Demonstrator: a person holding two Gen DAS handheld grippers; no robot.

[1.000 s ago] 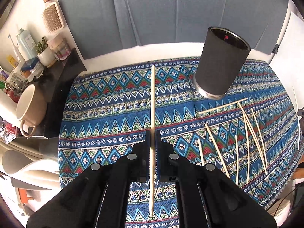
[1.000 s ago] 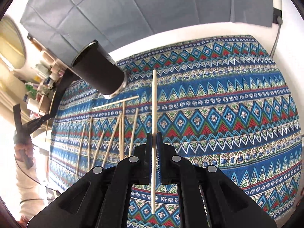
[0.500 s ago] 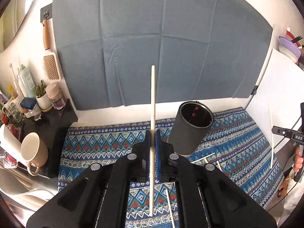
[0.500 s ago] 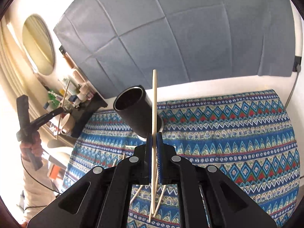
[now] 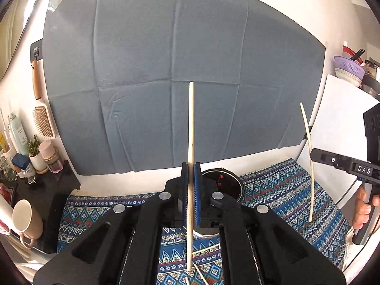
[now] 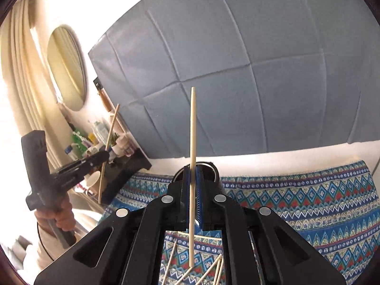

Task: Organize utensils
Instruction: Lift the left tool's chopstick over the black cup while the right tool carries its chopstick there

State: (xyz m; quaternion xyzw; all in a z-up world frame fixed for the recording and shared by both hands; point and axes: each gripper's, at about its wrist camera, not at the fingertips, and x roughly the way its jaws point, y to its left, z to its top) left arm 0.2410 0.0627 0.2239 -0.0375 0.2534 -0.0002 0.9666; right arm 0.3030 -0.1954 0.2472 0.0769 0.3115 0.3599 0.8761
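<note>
My left gripper (image 5: 191, 166) is shut on a pale wooden chopstick (image 5: 190, 128) held upright, raised above the table. The black cylindrical holder (image 5: 225, 182) stands just behind and below its fingers, mouth partly visible. My right gripper (image 6: 192, 169) is shut on another upright chopstick (image 6: 192, 130), with the holder (image 6: 209, 169) right behind its fingers. Each gripper shows in the other view: the right one (image 5: 315, 156) with its chopstick at the far right, the left one (image 6: 104, 154) at the left. Several loose chopsticks (image 6: 211, 270) lie on the patterned cloth (image 6: 296, 201) below.
A blue-grey backdrop (image 5: 178, 83) hangs on the wall behind the table. A black shelf (image 5: 47, 190) at the left carries bottles, a small plant and a beige mug (image 5: 26, 218). A hairbrush (image 5: 44, 121) hangs on the wall. A round mirror (image 6: 67, 66) is at the left.
Both grippers have lifted and tilted up from the cloth, chopsticks still gripped. The holder, earlier off to the side, now sits right behind each gripper's fingers.
</note>
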